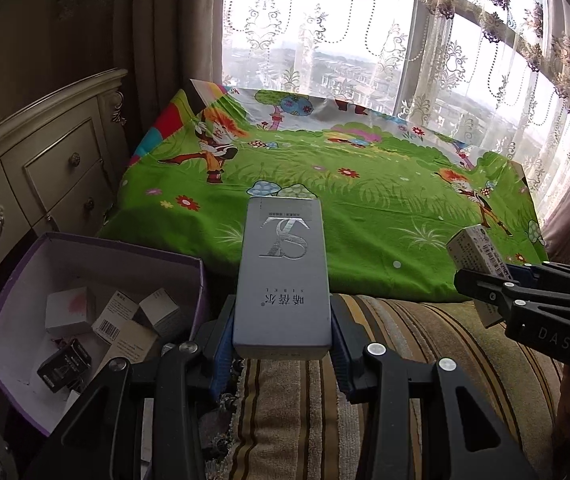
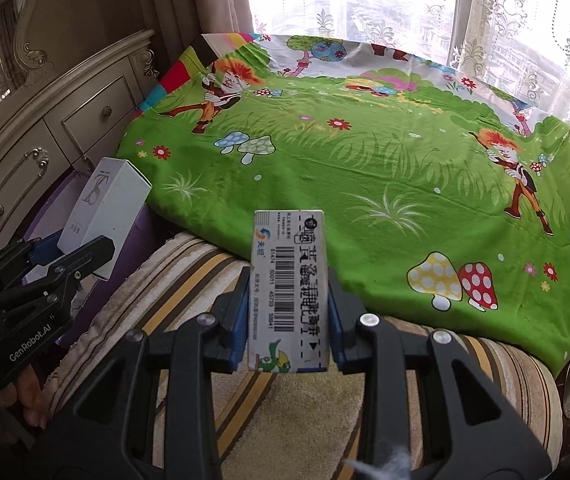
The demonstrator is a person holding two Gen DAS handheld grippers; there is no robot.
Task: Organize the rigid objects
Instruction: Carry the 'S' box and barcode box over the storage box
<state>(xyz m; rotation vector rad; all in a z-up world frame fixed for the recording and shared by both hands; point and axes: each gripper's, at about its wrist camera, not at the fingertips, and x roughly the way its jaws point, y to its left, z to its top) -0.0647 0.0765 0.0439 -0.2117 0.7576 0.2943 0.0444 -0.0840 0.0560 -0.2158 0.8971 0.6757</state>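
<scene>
My left gripper (image 1: 282, 336) is shut on a tall silver-grey box (image 1: 283, 272) with a large embossed letter on its face; its blue pads press both long sides. The same grey box (image 2: 103, 208) and left gripper (image 2: 73, 256) show at the left of the right wrist view. My right gripper (image 2: 288, 328) is shut on a narrow white carton (image 2: 288, 288) printed with a barcode. That carton (image 1: 475, 256) and the right gripper (image 1: 497, 288) appear at the right edge of the left wrist view. Both boxes hang above a striped cushion.
An open purple-rimmed cardboard box (image 1: 97, 256) at lower left holds several small cartons. A green cartoon-print cloth (image 2: 365, 168) covers the surface ahead. A cream drawer cabinet (image 1: 45, 168) stands left. The striped cushion (image 2: 189, 280) lies below. Lace curtains (image 1: 365, 40) hang behind.
</scene>
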